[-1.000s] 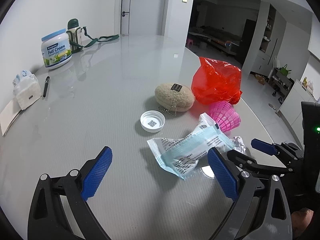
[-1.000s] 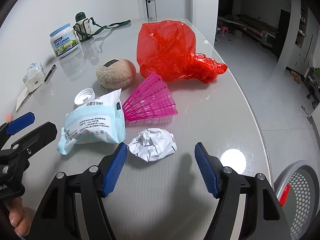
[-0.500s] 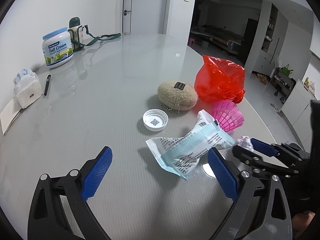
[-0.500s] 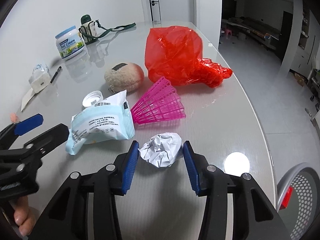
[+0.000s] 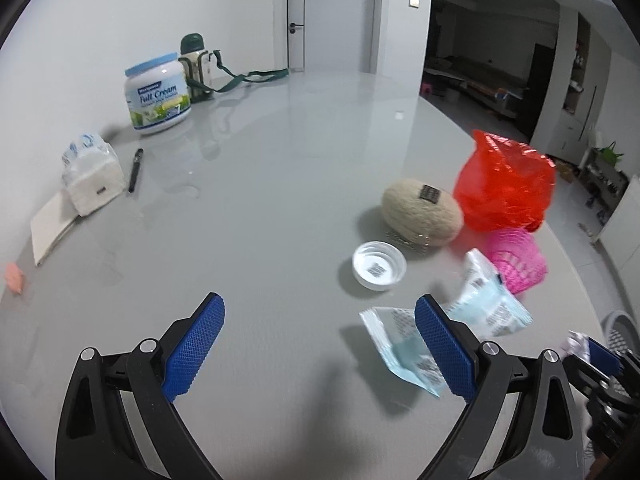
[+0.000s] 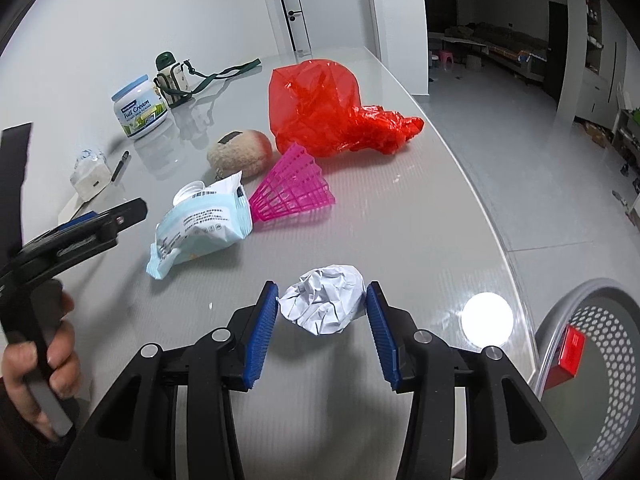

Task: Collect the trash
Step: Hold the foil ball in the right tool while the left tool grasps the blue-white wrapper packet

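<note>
The right hand-held gripper [image 6: 322, 306] has just closed its jaws and now pinches the crumpled paper ball [image 6: 324, 298] at lower centre, seemingly lifted off the surface [image 6: 400, 216]. Squashy paper could slip free before reaching the mesh bin [image 6: 600, 360] (lower right). The left hand-held gripper [image 5: 320, 344] stands spread, empty.

Even, cool indoor light fills both views, while the room beyond the table [image 6: 400, 208] stays dim. A round lamp glare [image 6: 486, 317] burns white on the glossy tabletop, near right. Soft shadows sit under the objects. Fisheye bending curves the edges into black corners. The left wrist view is smeared by motion blur at right.
</note>
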